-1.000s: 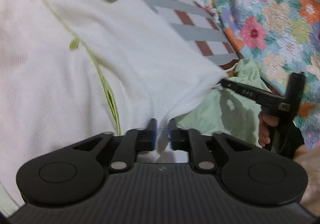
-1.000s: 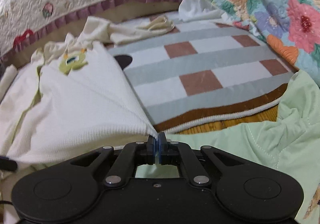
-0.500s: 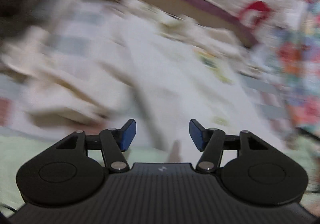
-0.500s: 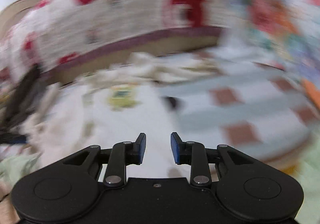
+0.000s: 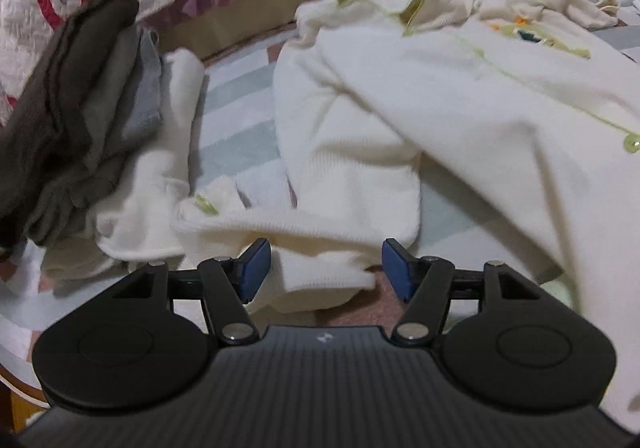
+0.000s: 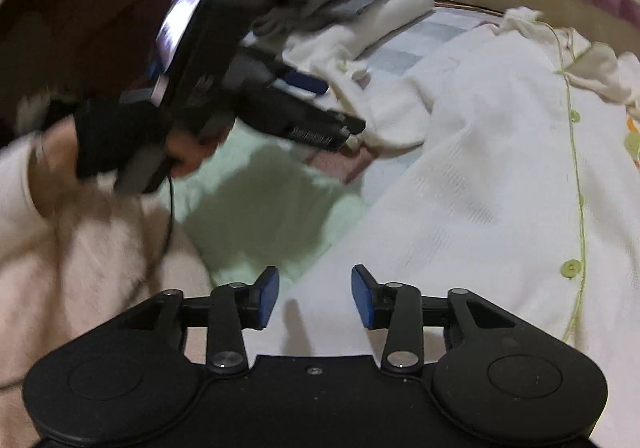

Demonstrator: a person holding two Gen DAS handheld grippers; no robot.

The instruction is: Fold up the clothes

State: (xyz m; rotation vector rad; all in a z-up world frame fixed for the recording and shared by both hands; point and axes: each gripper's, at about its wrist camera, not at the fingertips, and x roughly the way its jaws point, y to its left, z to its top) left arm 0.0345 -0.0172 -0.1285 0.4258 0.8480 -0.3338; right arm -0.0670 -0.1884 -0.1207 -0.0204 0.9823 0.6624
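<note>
One cream-white knitted baby garment with lime-green piping and small green buttons (image 5: pixel 460 115) fills most of both views, spread over a mat of grey, white and brown checks (image 5: pixel 236 119). It looks light, soft and floppy, with nothing stiff in it, so it should drape and slide when lifted and is best pinched at an edge, a cuff or a corner rather than in the middle of the cloth.

In the left wrist view the left gripper (image 5: pixel 324 268) has jaws standing well apart; they have just been opening and hold nothing. A folded cuff or sleeve end of the garment (image 5: pixel 320 276) lies between the blue pads at lower centre, reaching the left pad, while the right pad stands clear of it.

In the right wrist view the right gripper (image 6: pixel 314 296) has jaws that have likewise just been opening; they are apart and empty, hanging over the garment's lower edge, which runs diagonally under them beside a pale green cloth (image 6: pixel 256 207). Whether they touch the fabric cannot be told. A stack of dark folded clothes (image 5: pixel 72 95) sits at the left.
</note>
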